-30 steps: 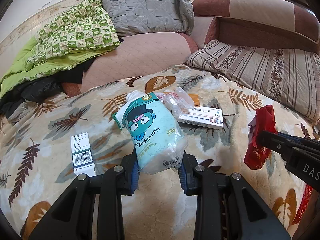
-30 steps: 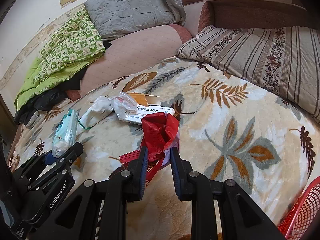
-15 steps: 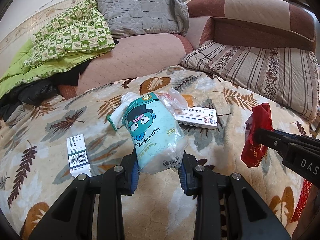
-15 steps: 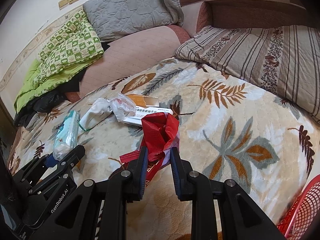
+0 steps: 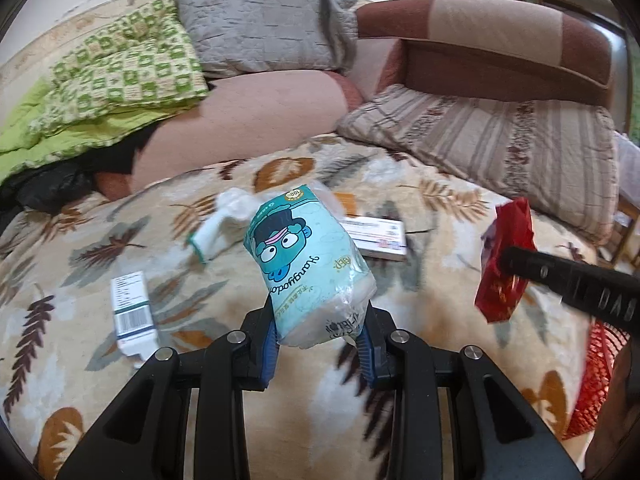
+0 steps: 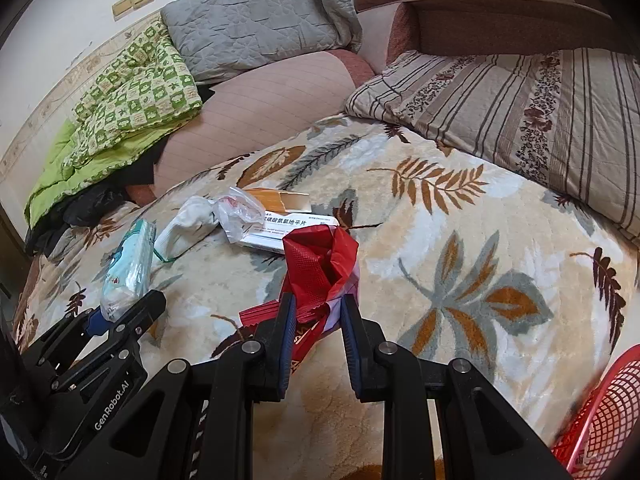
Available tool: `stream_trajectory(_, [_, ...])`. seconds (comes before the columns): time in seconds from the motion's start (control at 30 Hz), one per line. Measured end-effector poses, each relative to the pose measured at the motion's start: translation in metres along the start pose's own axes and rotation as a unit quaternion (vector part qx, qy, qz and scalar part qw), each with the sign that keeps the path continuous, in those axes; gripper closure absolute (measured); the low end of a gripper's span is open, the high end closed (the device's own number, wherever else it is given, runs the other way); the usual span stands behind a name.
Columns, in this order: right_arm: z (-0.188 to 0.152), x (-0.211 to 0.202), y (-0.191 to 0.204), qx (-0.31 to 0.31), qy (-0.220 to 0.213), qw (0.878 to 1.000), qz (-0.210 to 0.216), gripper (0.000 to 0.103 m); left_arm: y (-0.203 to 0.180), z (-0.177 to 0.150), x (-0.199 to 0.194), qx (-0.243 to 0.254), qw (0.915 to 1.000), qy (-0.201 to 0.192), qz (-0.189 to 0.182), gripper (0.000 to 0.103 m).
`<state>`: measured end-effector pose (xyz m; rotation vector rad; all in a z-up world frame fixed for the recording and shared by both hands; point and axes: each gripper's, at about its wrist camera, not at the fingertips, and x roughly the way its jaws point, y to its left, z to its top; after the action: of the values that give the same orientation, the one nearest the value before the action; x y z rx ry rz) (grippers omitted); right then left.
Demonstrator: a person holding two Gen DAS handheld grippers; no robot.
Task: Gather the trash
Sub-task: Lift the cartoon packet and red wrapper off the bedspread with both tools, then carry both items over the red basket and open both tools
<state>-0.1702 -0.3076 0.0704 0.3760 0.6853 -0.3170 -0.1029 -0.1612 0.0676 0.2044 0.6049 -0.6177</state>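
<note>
**Both tongs loaded, more litter left on the bed**

The left tongs are clamped on the lower end of a teal tissue pack, which stands up and leans a little above the blanket, clear of it. It looks light and squashy: the plastic film bulges and creases where the blue pads press in, so I would judge it safe to squeeze, though the glossy wrap could slide out if the hold went slack. Gripping across the narrow end, as here, seems a sound place.

The right tongs are pinched on a red plastic bag, bunched into a limp bundle that droops over the bed. It should weigh next to nothing and has no stiffness at all, so it will flop and swing; a pinch on the gathered fabric is the only sensible hold.

On the leaf-patterned blanket lie a long white medicine box, a crumpled clear wrapper, a white sock-like piece and, seen from the left camera, a small barcoded box. The boxes look stiff and light, best taken across their short sides; the wrapper would crush flat.

A red mesh basket shows at the lower right edge, close by the right tongs, and is probably where the trash belongs
</note>
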Motion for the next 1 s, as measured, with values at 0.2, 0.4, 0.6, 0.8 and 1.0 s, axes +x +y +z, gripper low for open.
stream_trajectory(0.2, [0.005, -0.036, -0.030, 0.047, -0.021, 0.999, 0.016, 0.079, -0.043, -0.004, -0.023, 0.047, 0.9950, -0.015, -0.086, 0.072])
stream_trajectory(0.4, [-0.018, -0.098, -0.084, 0.065, -0.028, 0.997, -0.006, 0.079, -0.122, -0.012, -0.051, 0.132, 0.9717, -0.011, -0.196, 0.071])
stream_trajectory(0.6, [-0.040, -0.167, -0.162, 0.107, -0.037, 0.991, -0.073, 0.079, -0.198, -0.008, -0.068, 0.163, 0.9431, 0.008, -0.290, 0.071])
stream_trajectory(0.8, [-0.060, -0.200, -0.214, 0.153, -0.036, 0.981, -0.112, 0.079, -0.262, -0.006, -0.054, 0.177, 0.9190, 0.060, -0.347, 0.066])
stream_trajectory(1.0, [-0.077, -0.204, -0.242, 0.174, -0.019, 0.976, -0.125, 0.062, -0.283, -0.008, -0.048, 0.175, 0.9186, 0.078, -0.346, 0.049])
